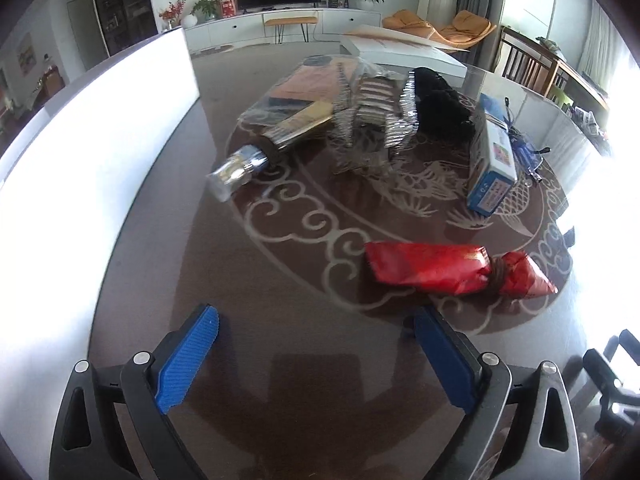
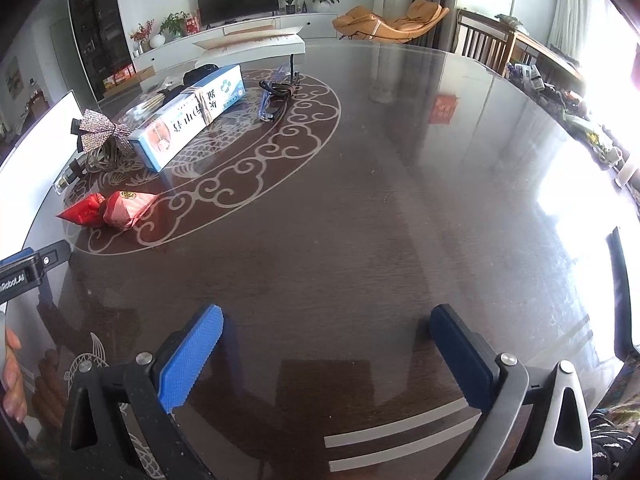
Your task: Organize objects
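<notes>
Although several things lie scattered for sorting, the red packet [image 1: 460,270] is the one nearest a tool, so I take it as the likely first pick. It lies flat on the dark patterned surface [image 1: 280,340], near the rim of the pale scrollwork oval, with its long axis running across the left wrist view and its tied, flared end pointing to that view's right. From the left tool [image 1: 316,356] it sits ahead and off to the right, apart from both blue pads; the left hand is plainly the nearer one. That tool's jaws stand wide apart and hold nothing. The right tool [image 2: 326,360] is likewise spread wide and empty over a bare stretch of surface, with the packet far off to its left [image 2: 106,210]. Beyond the packet lie a blue-and-white box [image 1: 494,160], angled lengthwise away from the left tool, a sparkly silver bow [image 1: 376,116], and a bagged flat item [image 1: 292,100].
</notes>
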`<action>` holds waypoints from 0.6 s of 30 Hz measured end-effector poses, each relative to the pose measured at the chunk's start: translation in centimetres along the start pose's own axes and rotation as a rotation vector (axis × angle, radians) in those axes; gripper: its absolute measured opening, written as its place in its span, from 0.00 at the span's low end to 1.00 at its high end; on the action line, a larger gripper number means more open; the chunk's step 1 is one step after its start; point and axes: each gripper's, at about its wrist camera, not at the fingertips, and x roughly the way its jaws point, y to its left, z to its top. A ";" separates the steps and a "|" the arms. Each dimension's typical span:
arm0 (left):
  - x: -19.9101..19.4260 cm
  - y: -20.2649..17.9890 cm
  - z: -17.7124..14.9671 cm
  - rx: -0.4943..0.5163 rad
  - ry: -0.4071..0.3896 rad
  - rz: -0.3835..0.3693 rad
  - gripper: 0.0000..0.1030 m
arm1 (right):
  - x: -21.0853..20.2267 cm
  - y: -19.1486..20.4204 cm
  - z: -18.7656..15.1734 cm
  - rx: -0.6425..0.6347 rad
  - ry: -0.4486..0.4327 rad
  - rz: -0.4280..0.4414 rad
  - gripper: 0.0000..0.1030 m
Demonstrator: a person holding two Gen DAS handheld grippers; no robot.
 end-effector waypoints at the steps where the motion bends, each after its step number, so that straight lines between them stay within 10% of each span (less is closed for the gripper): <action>1: 0.3 -1.3 0.4 0.018 0.007 -0.012 0.97 | 0.0 0.0 0.0 0.000 0.000 0.000 1.00; 8: -0.5 -8.5 -0.3 0.187 0.019 -0.111 0.97 | -0.1 0.1 -0.2 -0.002 -0.015 0.002 1.00; 18: -2.2 -1.4 -3.5 0.116 -0.006 -0.076 1.00 | -0.1 0.2 -0.2 0.013 -0.019 -0.010 1.00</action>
